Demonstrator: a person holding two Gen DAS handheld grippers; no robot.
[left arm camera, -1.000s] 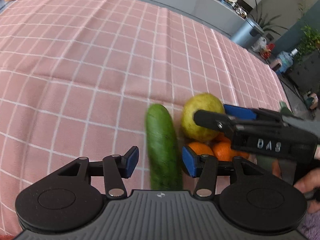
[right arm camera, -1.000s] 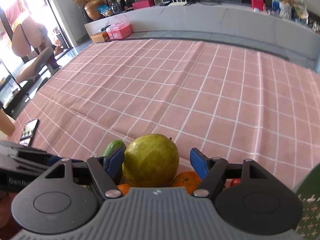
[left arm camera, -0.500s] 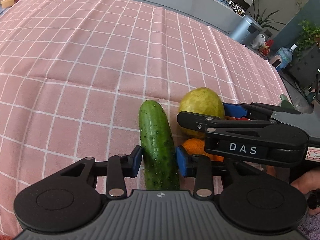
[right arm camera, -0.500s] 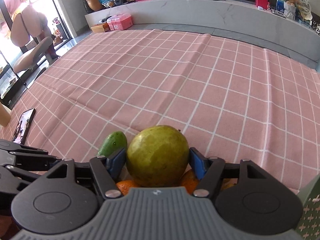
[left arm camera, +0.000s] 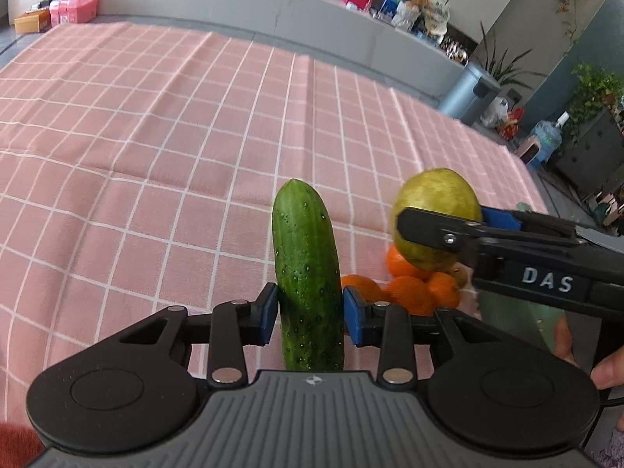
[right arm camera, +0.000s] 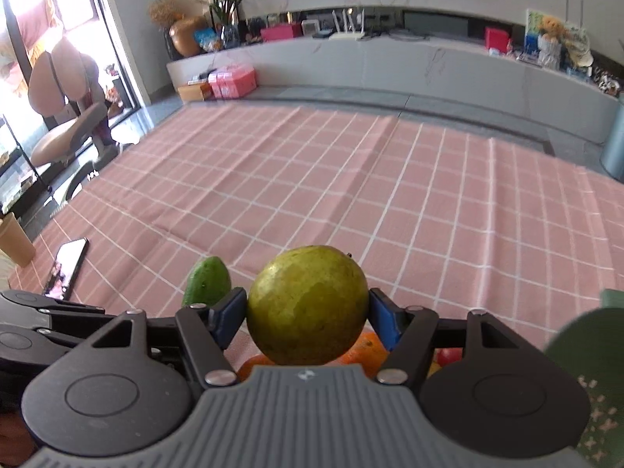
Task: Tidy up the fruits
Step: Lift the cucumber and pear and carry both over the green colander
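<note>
My left gripper (left arm camera: 310,318) is shut on a green cucumber (left arm camera: 306,273) and holds it lifted above the pink checked tablecloth (left arm camera: 156,136). My right gripper (right arm camera: 308,318) is shut on a round yellow-green guava (right arm camera: 308,306), also lifted; it shows in the left wrist view (left arm camera: 436,210) to the right of the cucumber. Several oranges (left arm camera: 409,284) lie in a pile on the cloth below and between the two grippers. The cucumber's tip shows in the right wrist view (right arm camera: 208,280) left of the guava.
A phone (right arm camera: 66,267) and a tan cup (right arm camera: 15,240) lie at the cloth's left edge. A green patterned object (right arm camera: 592,370) is at the right. A grey counter (right arm camera: 390,62) with boxes runs behind the table.
Both grippers closed on their fruit: the left on the cucumber, the right on the guava. Both then lifted their fruit off the cloth, and the views tilted up.
</note>
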